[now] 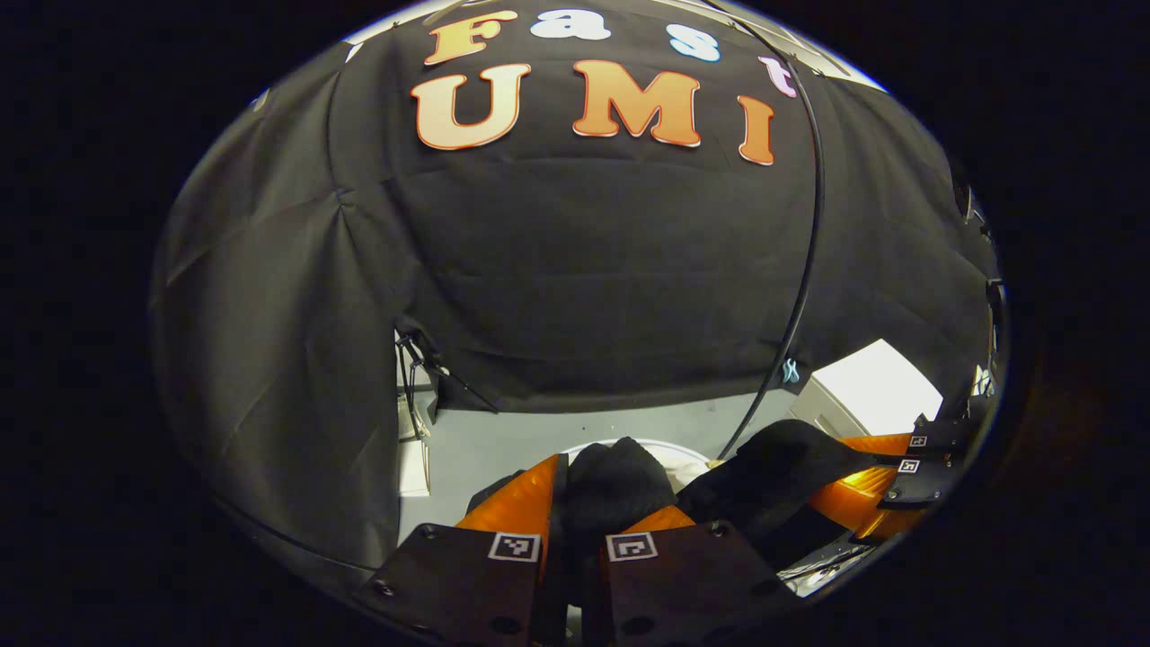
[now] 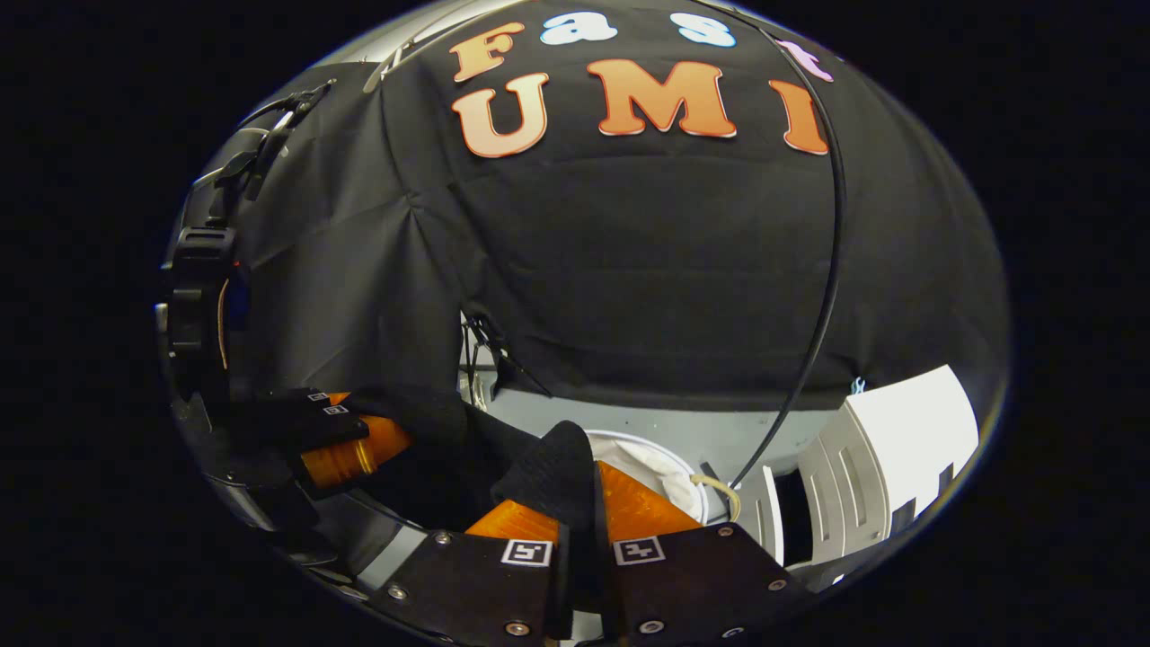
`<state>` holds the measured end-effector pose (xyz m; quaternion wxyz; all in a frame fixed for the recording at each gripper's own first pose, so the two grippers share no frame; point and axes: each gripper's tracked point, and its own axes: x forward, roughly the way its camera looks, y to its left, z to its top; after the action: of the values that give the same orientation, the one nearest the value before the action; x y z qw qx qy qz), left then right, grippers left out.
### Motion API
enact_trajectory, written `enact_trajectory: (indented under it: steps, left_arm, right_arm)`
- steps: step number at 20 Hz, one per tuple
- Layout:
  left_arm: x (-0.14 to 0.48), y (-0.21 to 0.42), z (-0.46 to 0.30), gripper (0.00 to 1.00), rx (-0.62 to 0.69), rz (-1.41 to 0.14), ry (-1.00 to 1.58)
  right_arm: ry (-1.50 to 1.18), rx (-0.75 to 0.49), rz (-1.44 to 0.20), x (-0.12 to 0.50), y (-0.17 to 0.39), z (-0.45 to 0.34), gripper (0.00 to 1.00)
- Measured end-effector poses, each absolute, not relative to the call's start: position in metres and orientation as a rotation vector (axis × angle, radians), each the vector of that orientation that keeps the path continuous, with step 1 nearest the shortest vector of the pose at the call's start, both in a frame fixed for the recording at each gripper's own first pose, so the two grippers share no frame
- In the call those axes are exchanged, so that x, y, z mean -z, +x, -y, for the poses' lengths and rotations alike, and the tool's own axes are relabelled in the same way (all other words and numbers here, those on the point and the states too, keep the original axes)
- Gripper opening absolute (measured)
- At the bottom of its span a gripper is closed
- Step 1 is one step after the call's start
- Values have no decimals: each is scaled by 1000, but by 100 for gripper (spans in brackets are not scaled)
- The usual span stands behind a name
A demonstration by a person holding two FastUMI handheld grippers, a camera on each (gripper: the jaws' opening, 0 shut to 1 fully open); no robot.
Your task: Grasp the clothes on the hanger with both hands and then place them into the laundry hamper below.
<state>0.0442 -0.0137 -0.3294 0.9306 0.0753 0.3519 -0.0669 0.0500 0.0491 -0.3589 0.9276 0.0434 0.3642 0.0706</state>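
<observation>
Clothes [image 1: 611, 490] pinched between left tongs [image 1: 584, 512] and right tongs [image 2: 584, 503]

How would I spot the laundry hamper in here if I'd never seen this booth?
Start at the black cloth wall and drop to the grey floor at its foot. The laundry hamper sits there, just beyond the black garment pinched in the fingers. It is round and white-lined, unlike the boxy, slotted white unit beside it.

The garment [image 1: 620, 490] is black cloth, bunched and draped, held up over the hamper [image 2: 660, 467]. The hamper is round and white-lined, just below it.
</observation>
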Motion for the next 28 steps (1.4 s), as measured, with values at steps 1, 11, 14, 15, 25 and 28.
enact_trajectory:
  steps: [1,11,14,15,25,28]
  left_arm:
    - [334,42,13,13,136,-739,157]
    - [361,20,14,100,125,-841,134]
    - [356,19,16,98,127,-829,130]
    - [355,20,17,98,130,-820,135]
    - [319,22,21,98,142,-735,121]
    - [280,31,24,98,142,-651,100]
  right_arm:
    - [90,-137,-763,364,47,-49,11]
    - [121,-155,-808,374,28,-57,74]
    - [112,-159,-811,372,23,-59,93]
    - [111,-161,-810,370,22,-61,93]
    - [119,-135,-743,335,26,-52,94]
    - [126,-120,-665,296,40,-46,94]
